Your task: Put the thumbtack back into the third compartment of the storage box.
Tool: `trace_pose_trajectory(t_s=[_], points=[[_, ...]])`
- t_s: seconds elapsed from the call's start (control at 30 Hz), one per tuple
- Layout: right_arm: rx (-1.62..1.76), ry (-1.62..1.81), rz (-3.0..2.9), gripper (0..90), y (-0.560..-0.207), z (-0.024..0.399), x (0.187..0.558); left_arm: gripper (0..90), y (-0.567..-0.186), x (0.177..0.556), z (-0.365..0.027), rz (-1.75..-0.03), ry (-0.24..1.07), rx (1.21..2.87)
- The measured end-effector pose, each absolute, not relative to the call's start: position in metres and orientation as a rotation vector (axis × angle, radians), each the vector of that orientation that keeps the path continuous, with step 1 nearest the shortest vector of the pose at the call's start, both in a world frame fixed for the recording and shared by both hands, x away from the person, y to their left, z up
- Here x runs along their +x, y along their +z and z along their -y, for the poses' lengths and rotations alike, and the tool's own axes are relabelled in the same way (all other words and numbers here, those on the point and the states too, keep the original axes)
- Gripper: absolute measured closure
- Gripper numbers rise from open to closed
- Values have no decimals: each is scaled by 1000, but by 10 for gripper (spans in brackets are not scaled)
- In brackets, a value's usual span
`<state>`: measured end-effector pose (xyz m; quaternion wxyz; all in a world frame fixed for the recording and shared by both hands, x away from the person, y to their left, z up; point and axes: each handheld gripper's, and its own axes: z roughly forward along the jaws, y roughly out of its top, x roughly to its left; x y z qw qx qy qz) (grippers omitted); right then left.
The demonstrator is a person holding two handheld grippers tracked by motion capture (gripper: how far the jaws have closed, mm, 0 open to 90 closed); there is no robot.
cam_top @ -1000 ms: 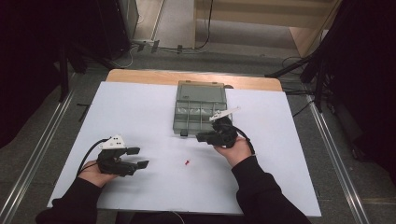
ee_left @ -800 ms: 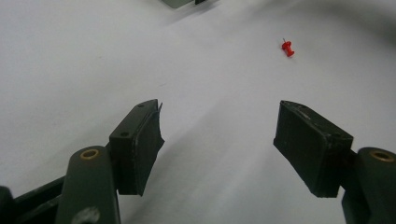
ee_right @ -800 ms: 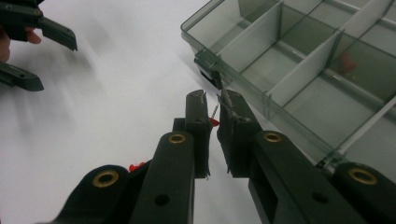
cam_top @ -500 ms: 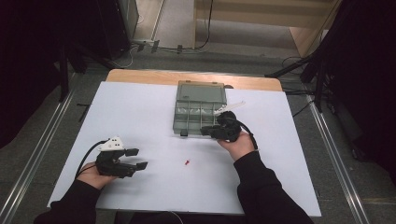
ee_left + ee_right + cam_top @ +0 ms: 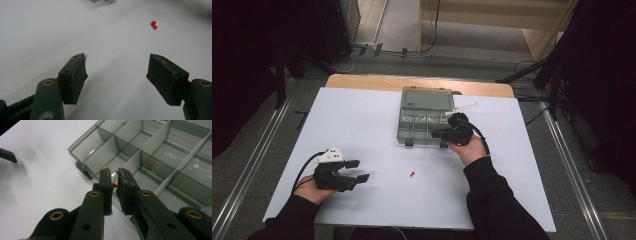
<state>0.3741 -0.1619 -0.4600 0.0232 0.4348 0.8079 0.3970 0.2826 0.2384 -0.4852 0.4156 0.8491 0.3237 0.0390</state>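
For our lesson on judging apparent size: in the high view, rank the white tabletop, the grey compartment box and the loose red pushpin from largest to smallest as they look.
1. White tabletop, by far the largest.
2. Grey compartment box, lid open, near the table's far edge.
3. Red pushpin, a tiny speck on the tabletop.
The gaps are wide, so nearness to the camera does not blur the order.

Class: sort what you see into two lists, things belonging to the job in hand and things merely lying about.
In the job:
- right claw
- red pushpin it grips
- compartment box
- red pushpin on the table

Lying about:
- white strip beside the box
- cables on the floor
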Motion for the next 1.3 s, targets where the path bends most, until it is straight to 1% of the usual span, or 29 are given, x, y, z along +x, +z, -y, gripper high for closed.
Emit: trace_pose_trajectory(t_s=[0.7,0.87,1.3], points=[[1387,1210,-2448,832,-452,161,400,307,-486,283,-240,-817,97,2134],[1408,1214,-2439,832,-452,162,409,307,-486,283,-241,-824,111,2137],[1441,1205,-2385,831,-455,164,424,307,-486,283,-241,-821,98,2131]])
